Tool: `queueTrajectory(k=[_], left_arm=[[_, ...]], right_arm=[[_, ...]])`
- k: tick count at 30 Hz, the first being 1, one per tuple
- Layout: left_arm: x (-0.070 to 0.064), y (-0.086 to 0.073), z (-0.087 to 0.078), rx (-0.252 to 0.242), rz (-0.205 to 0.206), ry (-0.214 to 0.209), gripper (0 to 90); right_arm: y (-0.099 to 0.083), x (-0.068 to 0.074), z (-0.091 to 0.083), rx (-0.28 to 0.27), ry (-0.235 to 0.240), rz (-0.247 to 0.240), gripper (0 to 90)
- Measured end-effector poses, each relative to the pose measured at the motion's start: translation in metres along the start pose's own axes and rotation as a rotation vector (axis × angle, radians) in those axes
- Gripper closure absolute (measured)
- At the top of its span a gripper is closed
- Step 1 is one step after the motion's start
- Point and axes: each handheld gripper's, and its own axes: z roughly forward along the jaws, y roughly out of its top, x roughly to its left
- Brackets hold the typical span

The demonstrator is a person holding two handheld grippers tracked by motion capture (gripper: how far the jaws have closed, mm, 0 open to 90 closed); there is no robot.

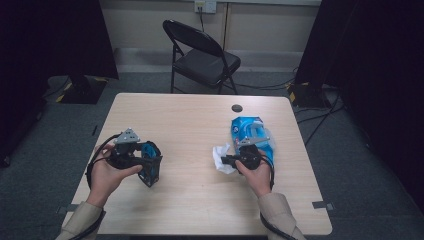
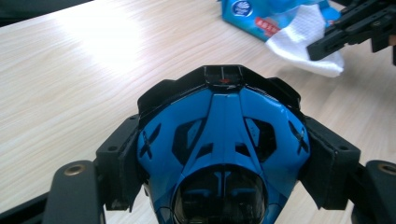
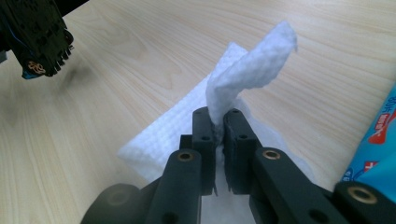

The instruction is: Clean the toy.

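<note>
Left gripper was clamped on a blue-and-black toy car, jaws pressed to its two flanks. In the left gripper view the car's long axis ran straight away from the camera, its black end farthest off, toward the far side of the table. Shell was glossy moulded plastic, smooth, with dark recessed vents and a rounded dark canopy near the camera. In the high view the car sat held above the table's left half, near the person's edge.

Right gripper was pinched tight on a white wet wipe, jaws nearly together with only the sheet between them. Wipe was soft, with a fine quilted weave; one twisted strip stood up from the jaws and leaned away to the right, the rest lay flat and crumpled on the wood. Blue wipe packet, shiny film, lay just beyond that gripper on the table's right half.

Table top was pale wood-grain laminate.
</note>
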Motion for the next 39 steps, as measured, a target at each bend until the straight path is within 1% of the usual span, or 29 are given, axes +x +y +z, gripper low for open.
queueTrajectory(k=[2,4,8,9,10,12,13,15,18,21,22,25,26,27,29,30,31,33,34,35,36,37,38,39], left_arm=[[0.002,-0.002,0.000,0.005,0.000,0.011,25.8],[0.005,-0.006,0.002,0.021,-0.002,0.018,25.7],[0.008,-0.011,0.010,0.043,-0.011,0.019,25.8],[0.009,-0.012,0.012,0.045,-0.010,0.020,25.7],[0.009,-0.013,0.014,0.038,-0.016,0.016,25.7],[0.010,-0.012,0.016,0.035,-0.018,0.020,25.7],[0.010,-0.011,0.017,0.038,-0.009,0.025,25.7],[0.011,-0.011,0.020,0.034,-0.020,0.023,25.7],[0.012,-0.010,0.027,0.029,-0.026,0.022,25.9],[0.010,-0.008,0.036,0.035,-0.003,0.032,25.9],[0.009,-0.008,0.039,0.033,-0.003,0.029,25.9],[0.008,-0.008,0.049,0.037,0.024,0.038,25.9],[0.007,-0.008,0.052,0.037,0.019,0.033,25.9],[0.007,-0.008,0.054,0.041,0.026,0.035,25.8],[0.007,-0.007,0.059,0.049,0.016,0.031,25.8],[0.008,-0.007,0.061,0.053,0.017,0.028,25.7],[0.009,-0.006,0.063,0.051,0.008,0.025,25.7],[0.010,-0.006,0.065,0.046,0.002,0.022,25.6],[0.011,-0.005,0.066,0.048,0.006,0.025,25.6],[0.011,-0.005,0.067,0.046,-0.004,0.020,25.6],[0.012,-0.004,0.069,0.051,-0.004,0.020,25.5],[0.012,-0.003,0.070,0.049,-0.003,0.022,25.5],[0.012,-0.002,0.072,0.059,0.001,0.020,25.5],[0.012,-0.002,0.073,0.056,-0.007,0.020,25.5]], right_arm=[[-0.001,0.000,0.001,0.002,-0.001,-0.003,84.8],[-0.002,0.000,0.002,0.007,-0.003,-0.004,84.8],[-0.003,0.000,0.003,0.008,-0.009,-0.006,84.7],[-0.003,-0.001,0.003,0.009,-0.012,-0.006,84.7],[-0.003,-0.001,0.003,0.010,-0.014,-0.006,84.5],[-0.003,-0.001,0.004,0.010,-0.020,-0.009,84.3],[-0.003,-0.001,0.004,0.011,-0.022,-0.010,84.2],[-0.004,-0.002,0.006,0.016,-0.029,-0.012,83.9],[-0.005,-0.003,0.008,0.015,-0.039,-0.017,83.5],[-0.006,-0.003,0.011,0.016,-0.039,-0.016,82.8],[-0.006,-0.003,0.012,0.017,-0.037,-0.019,82.4],[-0.007,-0.002,0.015,0.027,-0.042,-0.023,81.7],[-0.007,-0.003,0.016,0.025,-0.042,-0.025,81.4],[-0.007,-0.003,0.017,0.024,-0.044,-0.024,81.2],[-0.008,-0.003,0.018,0.024,-0.048,-0.026,80.7],[-0.008,-0.004,0.019,0.026,-0.047,-0.026,80.6],[-0.008,-0.004,0.020,0.025,-0.050,-0.028,80.6],[-0.009,-0.006,0.022,0.028,-0.044,-0.024,80.3],[-0.010,-0.006,0.023,0.027,-0.044,-0.022,80.0],[-0.010,-0.007,0.024,0.026,-0.045,-0.021,79.7],[-0.011,-0.007,0.024,0.028,-0.045,-0.021,79.4],[-0.011,-0.007,0.026,0.031,-0.049,-0.021,78.5],[-0.012,-0.007,0.026,0.032,-0.054,-0.026,78.3],[-0.012,-0.006,0.027,0.032,-0.060,-0.028,77.2]])
